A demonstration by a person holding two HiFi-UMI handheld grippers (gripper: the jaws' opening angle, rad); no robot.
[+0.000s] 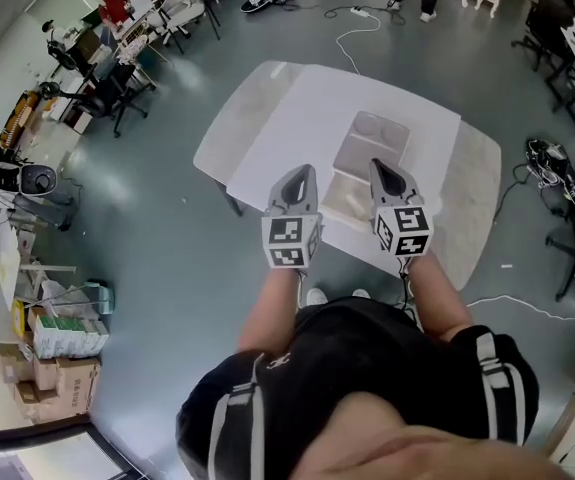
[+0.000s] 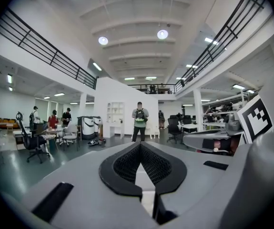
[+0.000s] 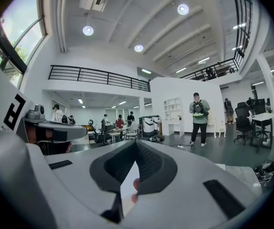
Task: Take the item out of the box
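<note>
A pale grey box (image 1: 371, 146) lies open on the white table (image 1: 267, 118), its two halves side by side; I cannot make out any item inside it. My left gripper (image 1: 303, 174) hovers over the table's near edge, to the left of the box, with its jaws shut and empty. My right gripper (image 1: 381, 167) hangs level with it, just at the box's near end, also shut with nothing held. Both gripper views look out level across the hall, so the box is hidden there; the left gripper (image 2: 140, 145) and the right gripper (image 3: 136, 142) show their tips meeting.
A person with a backpack (image 2: 139, 121) stands far off across the hall. Desks and office chairs (image 1: 117, 78) fill the left side, more black chairs (image 1: 567, 58) stand at the right. Cables (image 1: 352, 38) trail on the floor beyond the table. Cardboard boxes (image 1: 62, 358) sit at the lower left.
</note>
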